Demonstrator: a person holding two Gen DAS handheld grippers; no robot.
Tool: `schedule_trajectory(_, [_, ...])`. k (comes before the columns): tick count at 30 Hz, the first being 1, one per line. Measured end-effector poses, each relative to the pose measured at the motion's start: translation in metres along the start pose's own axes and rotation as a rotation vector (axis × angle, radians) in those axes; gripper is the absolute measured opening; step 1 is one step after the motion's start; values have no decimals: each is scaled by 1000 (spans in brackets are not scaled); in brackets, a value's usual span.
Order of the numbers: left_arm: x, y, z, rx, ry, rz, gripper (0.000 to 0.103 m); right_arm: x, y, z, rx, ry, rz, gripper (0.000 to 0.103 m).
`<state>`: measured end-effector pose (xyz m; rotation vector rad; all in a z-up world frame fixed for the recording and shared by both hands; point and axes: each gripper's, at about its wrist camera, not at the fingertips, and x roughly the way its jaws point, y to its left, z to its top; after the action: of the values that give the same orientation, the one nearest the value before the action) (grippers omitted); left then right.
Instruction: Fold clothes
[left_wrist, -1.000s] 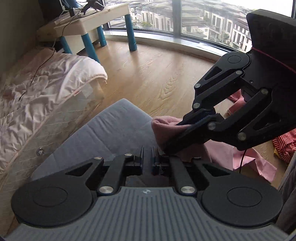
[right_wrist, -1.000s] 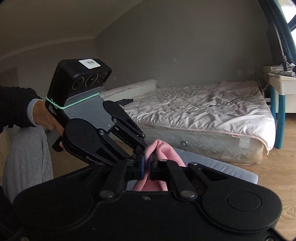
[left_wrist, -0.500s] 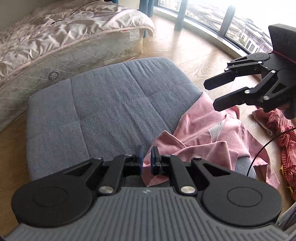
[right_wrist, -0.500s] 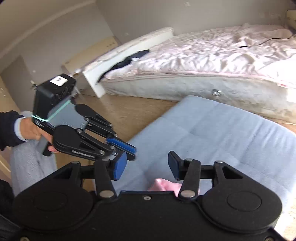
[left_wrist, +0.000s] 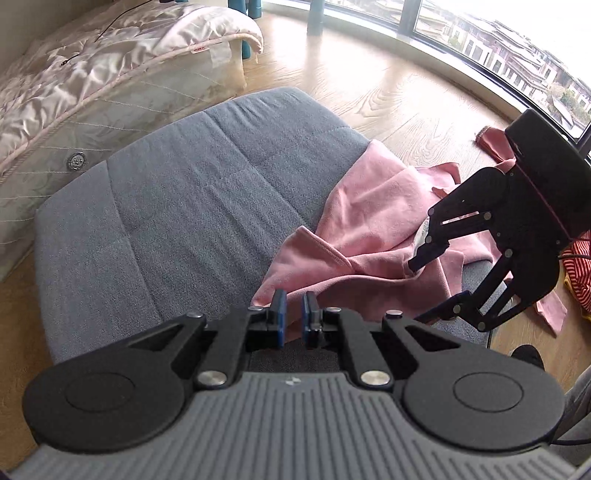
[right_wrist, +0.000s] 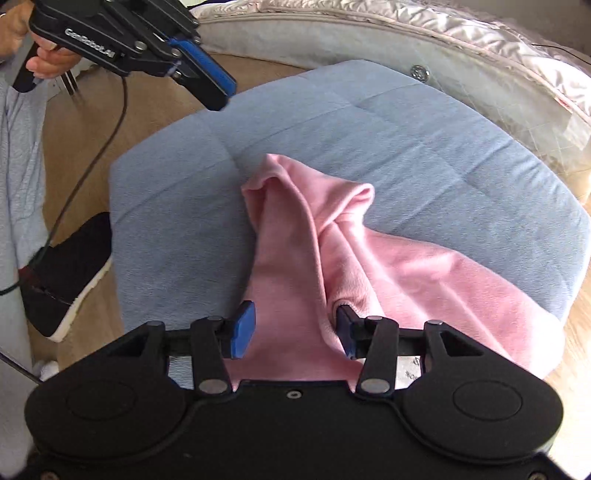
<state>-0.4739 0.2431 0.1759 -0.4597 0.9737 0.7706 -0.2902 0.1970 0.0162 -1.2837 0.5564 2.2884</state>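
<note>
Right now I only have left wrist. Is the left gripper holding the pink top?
Observer: No. In the right wrist view the left gripper hangs in the air over a corner of the cushion, clear of the pink top.
Operator: Right gripper got anything?
Observer: No. The right gripper is wide open; a ridge of the top lies between its fingers, ungripped.
Operator: Floor on the left side?
Observer: A black shoe sits beside the cushion, and the left gripper's cable hangs down towards it.
</note>
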Motion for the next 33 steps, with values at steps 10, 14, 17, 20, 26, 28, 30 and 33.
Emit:
schedule_trajectory(10, [25, -26, 13, 92, 17, -47, 10, -42, 24, -21, 13, -26, 89, 49])
schedule_trajectory(14, [27, -34, 17, 101, 12, -59, 11, -63, 9, -41, 69, -52, -22, 49])
schedule_trajectory(17, [30, -39, 19, 102, 21, -58, 12, -73, -11, -51, 111, -61, -102, 49])
schedule_trajectory(20, [33, -42, 24, 109, 27, -63, 12, -74, -23, -58, 82, -43, -172, 50])
schedule_trajectory(26, [39, -52, 31, 142, 25, -78, 13, -71, -37, -76, 59, -12, -252, 50])
schedule_trajectory(28, [43, -54, 33, 150, 28, -77, 13, -70, -41, -80, 70, -18, -267, 51])
schedule_trajectory(30, [46, -55, 34, 152, 34, -82, 13, -70, -48, -84, 94, -23, -283, 54])
schedule_trajectory(33, [50, -57, 37, 153, 43, -88, 13, -74, -56, -91, 119, -31, -289, 64])
